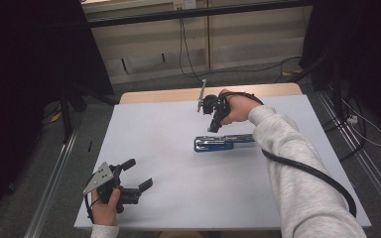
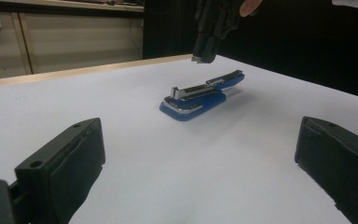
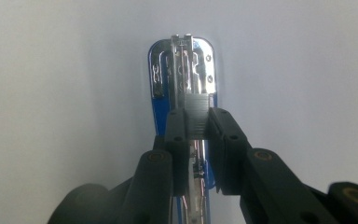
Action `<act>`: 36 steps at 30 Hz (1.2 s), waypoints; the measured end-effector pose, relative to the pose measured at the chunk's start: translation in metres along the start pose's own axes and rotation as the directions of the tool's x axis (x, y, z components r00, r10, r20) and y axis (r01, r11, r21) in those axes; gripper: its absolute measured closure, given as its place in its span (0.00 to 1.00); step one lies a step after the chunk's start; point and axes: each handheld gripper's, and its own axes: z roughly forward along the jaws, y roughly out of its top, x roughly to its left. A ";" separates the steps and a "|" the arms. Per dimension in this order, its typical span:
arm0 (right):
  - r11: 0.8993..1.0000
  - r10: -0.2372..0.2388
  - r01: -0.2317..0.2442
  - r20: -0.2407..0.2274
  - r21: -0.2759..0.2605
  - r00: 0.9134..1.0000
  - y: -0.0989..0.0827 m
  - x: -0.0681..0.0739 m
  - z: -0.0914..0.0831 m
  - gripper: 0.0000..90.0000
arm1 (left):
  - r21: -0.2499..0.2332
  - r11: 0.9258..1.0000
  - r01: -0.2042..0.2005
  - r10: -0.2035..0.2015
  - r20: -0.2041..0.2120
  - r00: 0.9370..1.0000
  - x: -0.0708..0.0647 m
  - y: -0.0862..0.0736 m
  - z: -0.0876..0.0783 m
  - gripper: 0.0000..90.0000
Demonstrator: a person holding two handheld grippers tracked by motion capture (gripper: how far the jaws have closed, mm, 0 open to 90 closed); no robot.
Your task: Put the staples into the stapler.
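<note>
Right gripper (image 1: pixel 213 125): held above the middle of the table, tilted so its jaws point down toward the near side; in the right gripper view (image 3: pixel 196 122) the jaws stand almost together, a narrow gap between the ribbed pads, nothing in them.
Right hand (image 1: pixel 238 108): wraps the gripper body from the far side, grey sleeve (image 1: pixel 297 173) running back to the bottom right corner, black cable looping beside it.
Left gripper (image 1: pixel 139 173): low over the near left part of the table, jaws spread wide and empty (in the left gripper view (image 2: pixel 200 154) they frame bare tabletop).
Left hand (image 1: pixel 105 207): grips the handle from below at the bottom edge.
Stapler (image 1: pixel 223 142): lies flat on the white table (image 1: pixel 154 129), just beneath and slightly nearer than the right gripper's jaw tips, apart from them; well apart from the left gripper, off to its far right.
Stapler's look: blue base and body (image 2: pixel 200 95), bright metal top (image 3: pixel 186 65), lengthwise across the table; from the right gripper view its rounded metal end shows just beyond the jaw tips.
</note>
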 end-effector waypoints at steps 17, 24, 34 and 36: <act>1.000 0.008 -0.008 -0.004 0.001 1.000 0.009 -0.001 0.002 0.87 | 0.010 1.000 -0.003 0.003 -0.003 1.000 0.001 0.000 0.001 0.02; 1.000 0.008 -0.008 -0.002 -0.003 1.000 0.014 -0.002 0.003 0.87 | 0.009 1.000 -0.003 0.003 -0.004 1.000 0.001 0.000 0.000 0.02; 1.000 0.007 -0.007 -0.002 -0.018 1.000 0.022 -0.001 0.003 0.87 | 0.008 1.000 -0.002 0.002 -0.008 1.000 0.001 0.000 0.001 0.02; 1.000 0.004 -0.004 0.002 -0.018 1.000 0.023 -0.001 0.004 0.87 | 0.007 1.000 0.002 -0.002 -0.006 1.000 0.001 0.000 0.001 0.02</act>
